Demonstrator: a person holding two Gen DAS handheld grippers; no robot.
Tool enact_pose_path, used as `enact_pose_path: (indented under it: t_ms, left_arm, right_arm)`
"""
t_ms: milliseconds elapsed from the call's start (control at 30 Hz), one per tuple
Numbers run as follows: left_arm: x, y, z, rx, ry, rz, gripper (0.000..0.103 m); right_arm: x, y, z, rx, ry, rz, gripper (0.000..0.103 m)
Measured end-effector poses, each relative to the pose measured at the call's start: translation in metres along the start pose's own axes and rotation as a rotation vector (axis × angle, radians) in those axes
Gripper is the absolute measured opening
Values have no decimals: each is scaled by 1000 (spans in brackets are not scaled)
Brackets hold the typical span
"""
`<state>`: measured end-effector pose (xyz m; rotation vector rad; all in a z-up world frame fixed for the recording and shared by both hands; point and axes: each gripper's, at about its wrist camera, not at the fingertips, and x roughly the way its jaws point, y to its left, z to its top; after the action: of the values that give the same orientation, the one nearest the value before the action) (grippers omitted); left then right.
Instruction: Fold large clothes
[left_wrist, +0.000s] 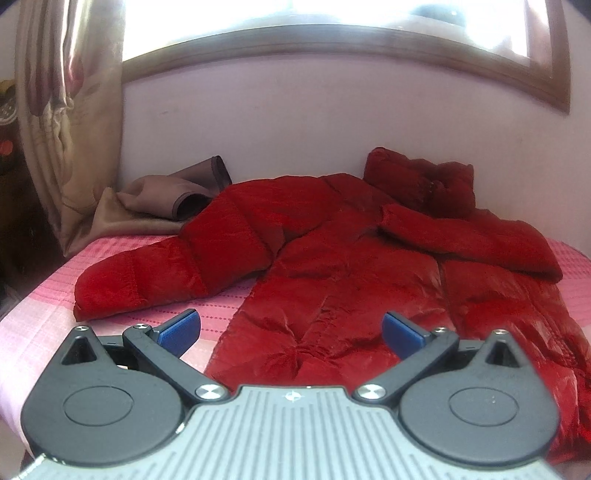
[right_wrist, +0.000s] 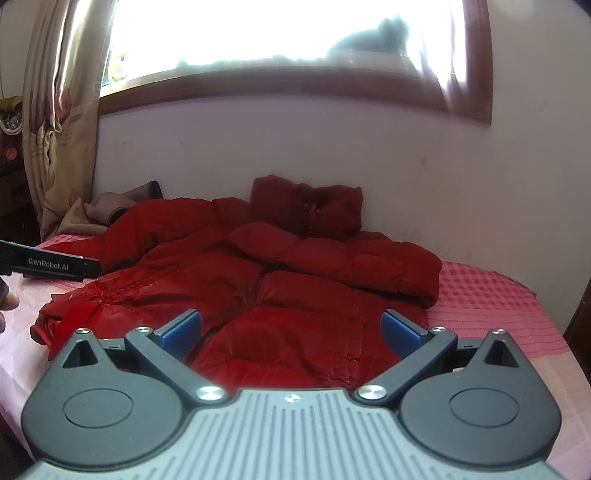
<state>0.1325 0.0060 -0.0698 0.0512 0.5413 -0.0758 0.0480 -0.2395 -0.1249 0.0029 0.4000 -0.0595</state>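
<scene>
Both claws, left claw (left_wrist: 291, 332) and right claw (right_wrist: 291, 332), hover with fingers apart, gripping nothing, over the near hem of the red puffer jacket (left_wrist: 354, 266). It lies lengthwise on the bed (left_wrist: 44, 332), hood at the wall. Its spread sleeve (left_wrist: 159, 273) lies nearer the left claw.

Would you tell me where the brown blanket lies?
In the left wrist view, the brown blanket lies far left on the bed, between the curtain and the red coat.

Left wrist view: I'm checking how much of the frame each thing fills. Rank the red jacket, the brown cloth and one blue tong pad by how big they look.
1. red jacket, by far the largest.
2. brown cloth.
3. blue tong pad, smallest, though nearness to the camera enlarges it.
</scene>
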Motion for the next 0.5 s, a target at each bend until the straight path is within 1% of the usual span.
enact_pose_path:
  t_ms: [200, 367, 500]
  left_arm:
    - [7, 14, 4, -39, 8, 13, 103]
    - [12, 21, 7, -41, 5, 30, 103]
    - [17, 29, 8, -33, 5, 24, 103]
  right_arm:
    - [1, 2, -1, -2, 1, 2, 103]
    - [2, 2, -1, -6, 2, 3, 103]
    - [4, 1, -1, -8, 4, 0, 103]
